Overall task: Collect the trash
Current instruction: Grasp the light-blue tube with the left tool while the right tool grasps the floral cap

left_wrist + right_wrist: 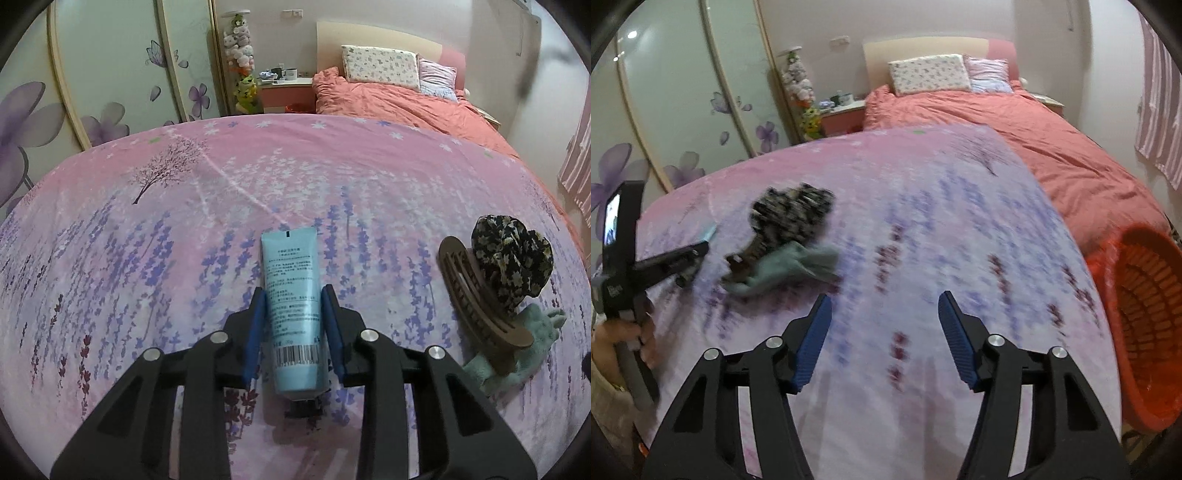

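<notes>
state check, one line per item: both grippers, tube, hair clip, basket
left gripper: shut on blue tube
blue tube: lying flat, cap on
right gripper: open, nothing between its fingers
hair clip: lying on bedspread, untouched
orange basket: beside bed, contents unclear

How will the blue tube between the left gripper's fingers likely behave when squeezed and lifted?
The blue tube looks like soft plastic, so it probably dents under the left gripper. Its glossy skin may slip. Lying flat on the bedspread, it seems unlikely to roll.
</notes>
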Available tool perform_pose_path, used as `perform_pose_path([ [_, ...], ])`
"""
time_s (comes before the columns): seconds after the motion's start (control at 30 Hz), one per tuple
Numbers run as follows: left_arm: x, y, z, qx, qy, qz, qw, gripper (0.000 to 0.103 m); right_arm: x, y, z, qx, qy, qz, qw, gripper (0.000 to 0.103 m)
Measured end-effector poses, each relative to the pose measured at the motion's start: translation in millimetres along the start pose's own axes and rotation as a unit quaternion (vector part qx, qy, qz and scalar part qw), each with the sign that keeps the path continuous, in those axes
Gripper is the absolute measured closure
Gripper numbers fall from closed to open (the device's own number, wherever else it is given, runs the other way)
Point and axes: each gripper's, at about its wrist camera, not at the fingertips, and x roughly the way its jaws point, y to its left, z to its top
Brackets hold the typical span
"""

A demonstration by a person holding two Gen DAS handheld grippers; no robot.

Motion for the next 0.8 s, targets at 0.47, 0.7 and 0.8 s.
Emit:
perform_pose_path([
  [0.47,3.5,9.4,0.2,-0.009,0.000,-0.010,0.9999,0.071,79.1,62.1,51.2,-0.005,0.036,0.016,0.999,0.082],
  [0.7,4.5,13.4,0.9,-0.012,0.000,-0.013,0.9998,0.070,40.4,37.0,35.0,-0.013,-0.008,-0.009,1.000,0.096],
  [0.8,4.8,15.1,1.1,-0.012,0.000,-0.013,0.9998,0.070,18.0,18.2,30.4,-0.019,-0.031,-0.034,0.999,0.096],
])
